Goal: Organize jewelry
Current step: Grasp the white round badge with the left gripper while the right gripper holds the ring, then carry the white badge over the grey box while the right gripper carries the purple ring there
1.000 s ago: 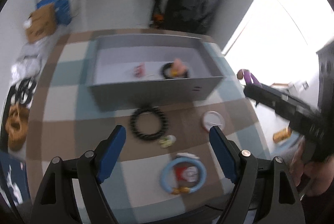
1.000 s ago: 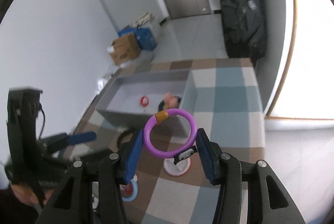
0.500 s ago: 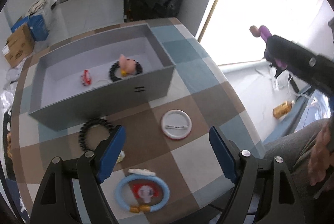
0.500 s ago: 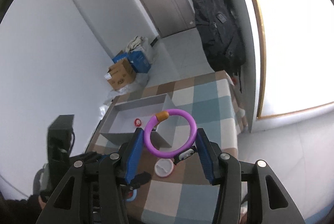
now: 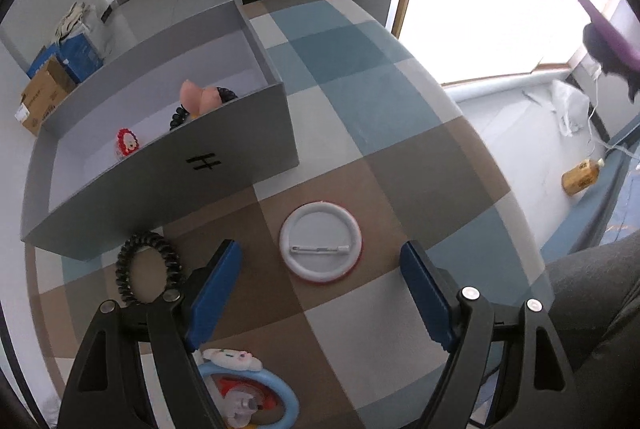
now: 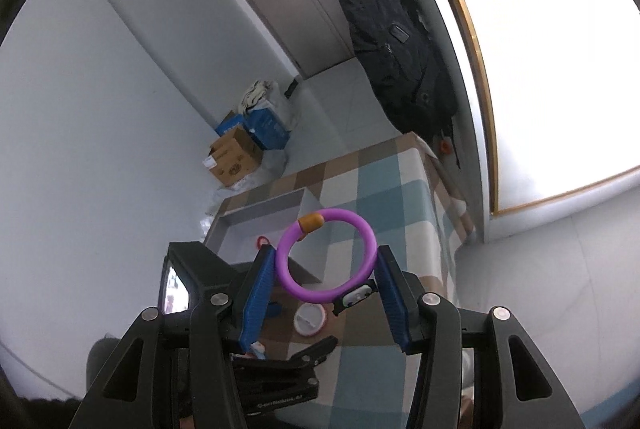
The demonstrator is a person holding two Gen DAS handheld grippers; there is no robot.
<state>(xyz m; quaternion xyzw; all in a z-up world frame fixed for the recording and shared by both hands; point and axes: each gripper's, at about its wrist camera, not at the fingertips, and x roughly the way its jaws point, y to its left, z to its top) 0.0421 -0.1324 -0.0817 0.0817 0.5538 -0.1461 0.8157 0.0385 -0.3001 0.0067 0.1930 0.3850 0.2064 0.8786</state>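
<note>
Figure: two wrist views of a jewelry-sorting scene on a checked bench. We see the right claw closed across a purple bangle, its blue pads pressing the ring's outer edge on opposite sides; the bangle carries an orange bead at its far side and is held high above the bench, well apart from the grey box. The left claw stands wide open and holds nothing, hovering above a white pin badge that lies pin-side up between its fingers in the view. A black coiled bracelet lies just in front of the box wall, and a blue ring with cartoon charms sits near the bench's front edge, partly behind the left finger. Inside the box we see a black bead bracelet with a pink charm and a small red piece. We judge the bangle light, stiff and smooth, so likely to slip or pivot under a light squeeze; a hold across its width, as here, suits it. We judge the badge flat, rigid and hard to lift from the cloth; its rim offers the best purchase, away from the pin
</note>
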